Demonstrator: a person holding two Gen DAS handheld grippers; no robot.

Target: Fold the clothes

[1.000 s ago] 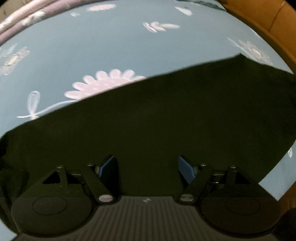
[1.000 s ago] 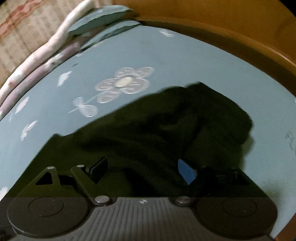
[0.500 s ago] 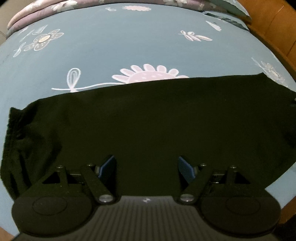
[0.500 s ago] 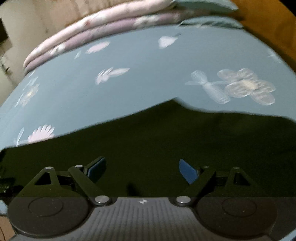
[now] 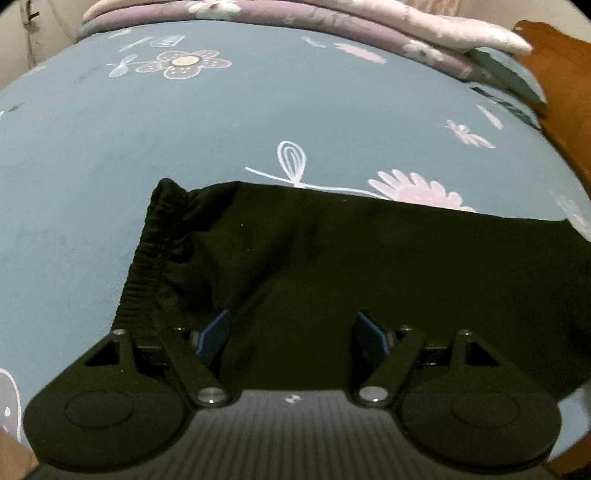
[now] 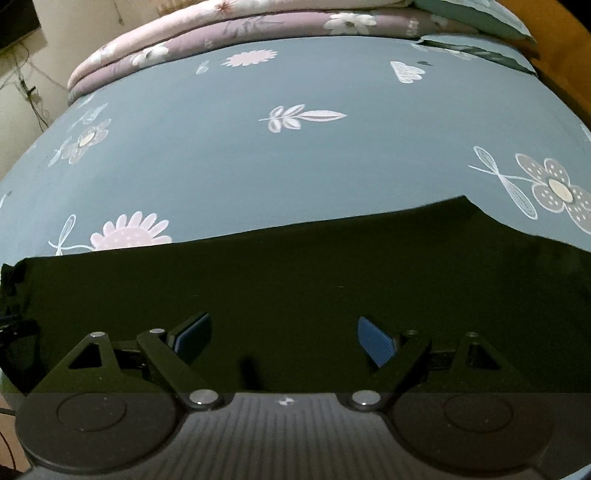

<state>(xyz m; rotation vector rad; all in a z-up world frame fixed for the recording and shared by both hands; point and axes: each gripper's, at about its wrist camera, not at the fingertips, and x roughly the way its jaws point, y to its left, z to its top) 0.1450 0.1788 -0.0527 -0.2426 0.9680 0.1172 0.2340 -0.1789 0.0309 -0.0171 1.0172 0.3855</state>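
On the bed, spread over the blue flowered sheet (image 5: 221,122), lies the black garment (image 5: 369,258), flat and long, running across both views. Its near edge is hidden under my claws.

Far left: gathered elastic waistband (image 5: 155,258), ribbed and puckered, the thickest part of the piece. My left claw (image 5: 291,334) hovers just right of it, over plain black cloth, jaws spread, nothing between the blue pads (image 5: 214,332).

Middle: smooth fabric, few wrinkles, far edge straight against the pink flower print.

Right: my right claw (image 6: 284,339) hangs over the garment (image 6: 332,280) too, jaws spread wide, gripping nothing. The far edge rises to a small peak (image 6: 463,201) towards the right, then falls away.

Beyond, at the head of the bed: stacked pinkish quilts (image 6: 221,26), well apart from the work.

Handling, my guess: light, limp knit, no stiffness; it will sag and drag on the sheet if lifted by one point. The waistband should give the firmest hold for the left claw. The right claw would do best to pinch an outer edge or corner, both layers together if doubled, so the fold carries over evenly.
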